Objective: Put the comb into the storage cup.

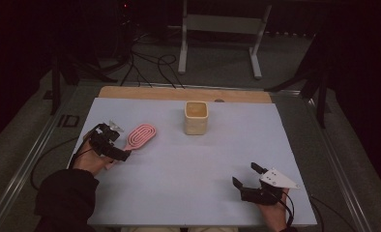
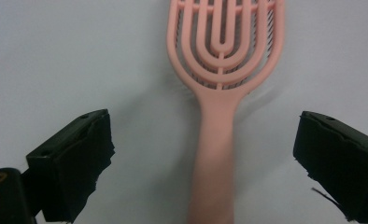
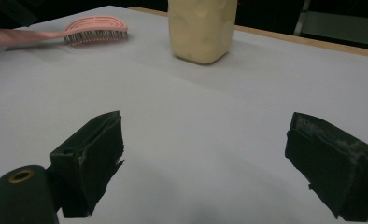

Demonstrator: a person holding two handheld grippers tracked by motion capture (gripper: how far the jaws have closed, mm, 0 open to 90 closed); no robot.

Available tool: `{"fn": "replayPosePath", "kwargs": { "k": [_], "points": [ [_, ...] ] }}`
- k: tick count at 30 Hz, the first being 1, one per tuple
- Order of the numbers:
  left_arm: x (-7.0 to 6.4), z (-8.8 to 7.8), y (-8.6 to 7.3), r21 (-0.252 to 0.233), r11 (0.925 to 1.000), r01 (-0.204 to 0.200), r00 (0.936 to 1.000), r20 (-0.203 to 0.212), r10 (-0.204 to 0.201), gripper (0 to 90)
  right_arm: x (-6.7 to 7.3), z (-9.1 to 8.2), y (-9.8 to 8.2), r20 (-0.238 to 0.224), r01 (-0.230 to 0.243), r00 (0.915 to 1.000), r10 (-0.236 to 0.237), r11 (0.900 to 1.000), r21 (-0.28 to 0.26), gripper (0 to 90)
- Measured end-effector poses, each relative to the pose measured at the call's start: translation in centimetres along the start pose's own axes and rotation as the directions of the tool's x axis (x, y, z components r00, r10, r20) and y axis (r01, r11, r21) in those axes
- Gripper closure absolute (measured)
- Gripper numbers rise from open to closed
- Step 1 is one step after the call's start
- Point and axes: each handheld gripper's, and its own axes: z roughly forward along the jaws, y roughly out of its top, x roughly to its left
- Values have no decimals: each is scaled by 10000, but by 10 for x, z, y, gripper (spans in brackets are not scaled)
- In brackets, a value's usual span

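Pink plastic hairbrush (image 2: 219, 93) lying flat on the pale table sheet (image 1: 188, 164), bristles down, seen between the two black jaws of the left gripper (image 2: 205, 163). The jaws stand wide apart, one on each side of the brush's handle, with clear sheet showing between each pad and the handle; nothing is gripped. The handle's long axis runs straight ahead along the gripper's line of sight, so the jaws lie across it, the posture a closing grip on the handle would need. The oval, slotted head lies farther ahead, beyond the jaw tips.

In the high view the left gripper (image 1: 112, 145) sits at the handle end of the hairbrush (image 1: 141, 136), and the head points away from it toward the cream cup (image 1: 196, 117). The right gripper (image 1: 249, 176) rests well apart, at the near right of the sheet, its jaws likewise spread wide and empty; the left hand is plainly the nearer.

The right gripper view gives the side profile that the other views lack: the hairbrush (image 3: 65, 30) rests on its dark bristles, handle slightly raised, with the cup (image 3: 201, 29) off to its right.
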Motion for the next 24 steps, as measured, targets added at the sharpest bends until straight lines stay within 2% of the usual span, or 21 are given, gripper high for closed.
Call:
{"fn": "replayPosePath", "kwargs": {
  "k": [5,6,7,11,12,16,17,18,19,20,23,24],
  "points": [
    [0,13,6,759,9971,-50,9999,134,40,76,-1,0,0,-18,-8,10000,8,10000,-15,112],
    [0,13,6,759,9971,-50,9999,134,40,77,-1,0,0,-30,-27,10000,27,10000,-8,112],
    [0,17,8,1106,9938,-101,9998,174,83,77,-1,0,0,-27,-27,10000,27,10000,-4,112],
    [1,22,10,1439,9896,-81,9997,242,47,103,-1,0,0,8,-8,10000,8,10000,32,112],
    [1,24,12,1642,9864,-80,9999,152,56,123,-1,0,0,-10,-9,10000,9,10000,28,112],
    [1,28,14,1840,9828,-140,9997,224,101,227,-2,0,-1,0,-15,10000,15,10000,28,112],
    [0,29,14,1862,9824,-163,9996,251,118,227,-2,0,-1,0,-15,10000,15,10000,28,112],
    [-1,29,15,1926,9810,-215,9995,284,164,318,-2,0,-1,2,-27,10000,27,10000,35,112],
    [-1,31,15,1980,9799,-252,9993,303,196,318,-2,0,-1,2,-27,10000,27,10000,35,112],
    [-2,34,17,2158,9760,-305,9991,337,237,382,-2,0,-1,6,-36,10000,36,10000,28,112],
    [-2,35,18,2178,9757,-253,9989,440,161,464,-2,0,-1,12,-48,10000,48,10000,35,112],
    [-2,35,18,2178,9757,-253,9989,440,161,464,-2,0,-1,13,-46,10000,46,10000,40,112]
  ]
}}
